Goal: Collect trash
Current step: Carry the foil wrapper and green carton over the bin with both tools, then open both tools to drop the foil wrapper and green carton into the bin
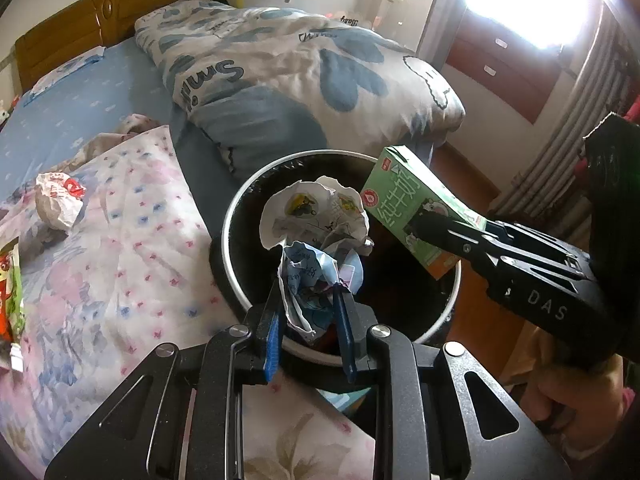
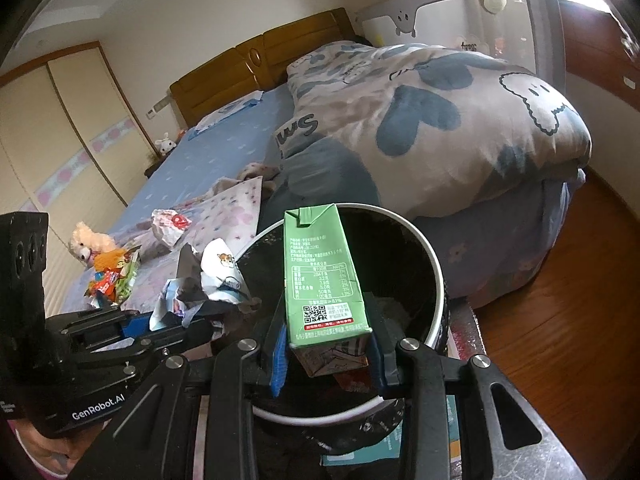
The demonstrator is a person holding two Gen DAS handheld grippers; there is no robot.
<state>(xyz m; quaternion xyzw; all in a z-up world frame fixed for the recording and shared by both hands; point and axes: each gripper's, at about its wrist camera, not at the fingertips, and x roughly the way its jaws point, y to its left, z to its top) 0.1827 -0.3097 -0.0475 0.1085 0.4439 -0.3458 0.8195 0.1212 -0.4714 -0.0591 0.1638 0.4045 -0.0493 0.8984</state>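
Left wrist view: the left gripper (image 1: 310, 300) is clamped on a wad of crumpled paper (image 1: 316, 232), and it's hanging right over the mouth of the trash bin (image 1: 234, 216), which sits against the near edge of the bed. The right gripper (image 1: 432, 232) comes in from the right w/ a green milk carton (image 1: 416, 208) pinched between its fingers, also above the bin, by the right side of the rim. So imo two pieces are basically at the drop point, neither let go yet. Still left on the floral blanket (image 1: 120, 248): a crumpled white wrapper (image 1: 60, 200) far left, plus some colourful snack packets (image 1: 10, 300) at the left edge.

Right wrist view: the carton stands up between the blue pads (image 2: 278, 364), the grip is closed on its bottom end and the top points away over the bin opening. The paper wad sits to the left, held in the other gripper, just about at the bin's left rim. Can see some stuff down inside the bin already, can't tell what tho. Wrapper and packets are well apart from both tongs, further left on the bed, next to a small teddy (image 2: 86, 246).
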